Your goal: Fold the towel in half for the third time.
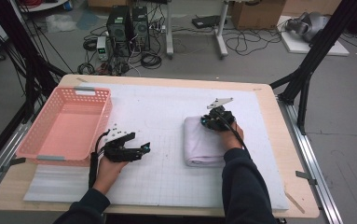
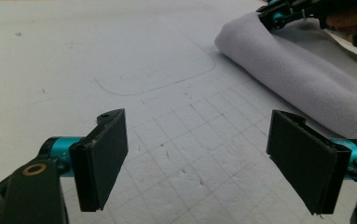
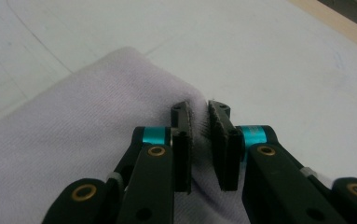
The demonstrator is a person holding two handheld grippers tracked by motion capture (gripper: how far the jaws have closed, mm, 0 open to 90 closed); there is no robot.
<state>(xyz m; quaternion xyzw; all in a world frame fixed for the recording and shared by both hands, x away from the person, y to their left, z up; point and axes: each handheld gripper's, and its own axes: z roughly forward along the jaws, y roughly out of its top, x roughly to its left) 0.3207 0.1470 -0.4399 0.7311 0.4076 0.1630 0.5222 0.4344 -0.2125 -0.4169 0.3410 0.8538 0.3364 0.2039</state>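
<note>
The right claw (image 3: 199, 122) has pinched a ridge of the folded lavender towel (image 1: 203, 142) lying right of centre on the white foam-covered tabletop (image 1: 167, 121), likely to lift it toward the pink basket (image 1: 69, 123), while the left claw (image 2: 197, 158) waits spread and empty nearby.

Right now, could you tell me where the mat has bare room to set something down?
Bare mat lies between the basket and the towel, and along the far edge. It is tighter by the left claw and at the towel, where the right claw pinches.
</note>
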